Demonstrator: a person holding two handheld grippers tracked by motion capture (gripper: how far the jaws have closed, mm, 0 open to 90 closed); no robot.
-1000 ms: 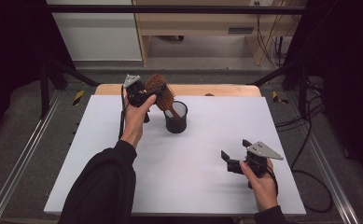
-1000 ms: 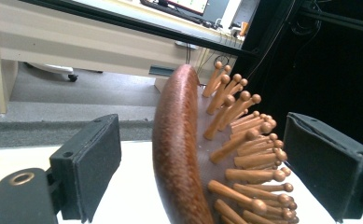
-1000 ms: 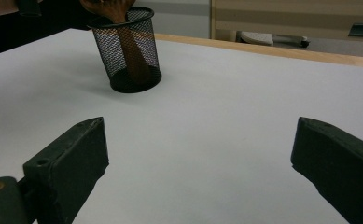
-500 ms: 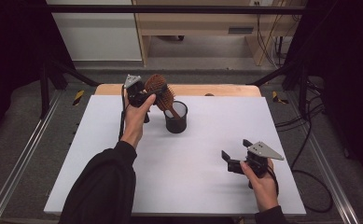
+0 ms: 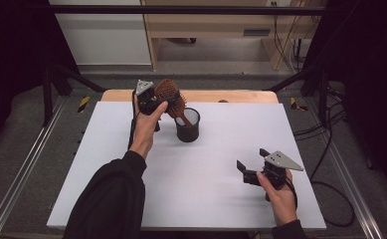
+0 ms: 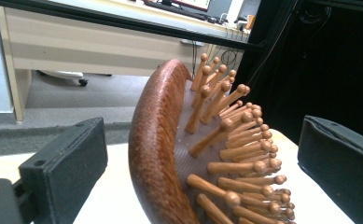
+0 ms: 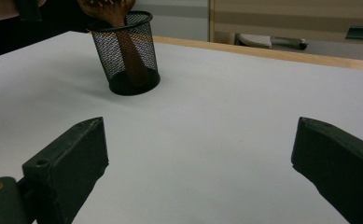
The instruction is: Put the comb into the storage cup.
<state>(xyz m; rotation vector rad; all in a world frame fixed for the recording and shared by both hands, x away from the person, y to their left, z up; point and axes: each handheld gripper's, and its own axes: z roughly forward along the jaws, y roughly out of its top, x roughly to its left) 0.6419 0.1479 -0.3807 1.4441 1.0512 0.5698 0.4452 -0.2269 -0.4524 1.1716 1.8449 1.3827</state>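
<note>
Two weak spots stand out. The hairbrush (image 5: 170, 95) stands with its handle down inside the mesh cup (image 5: 187, 125) at the far middle of the white table (image 5: 201, 189), its wooden head sticking out above the rim and leaning toward the left gripper (image 5: 162, 102). In the left gripper view the jaws stand wide apart on either side of the brush head (image 6: 170, 149), with clear gaps on both sides, so nothing is clamped. The head-heavy brush rests only on the cup's rim, and the cup looks light; I judge that a nudge from either jaw as the hand moves could tip cup and brush over together. The wooden pins (image 6: 230, 140) face one jaw, so if that jaw brushes them it could snag and drag the brush sideways. If the jaws close instead, the curved back and uneven pins may let the head twist in the grip. The right gripper (image 5: 253, 169) rests near the front right of the table, jaws spread and empty, too far from the cup to steady it.
</note>
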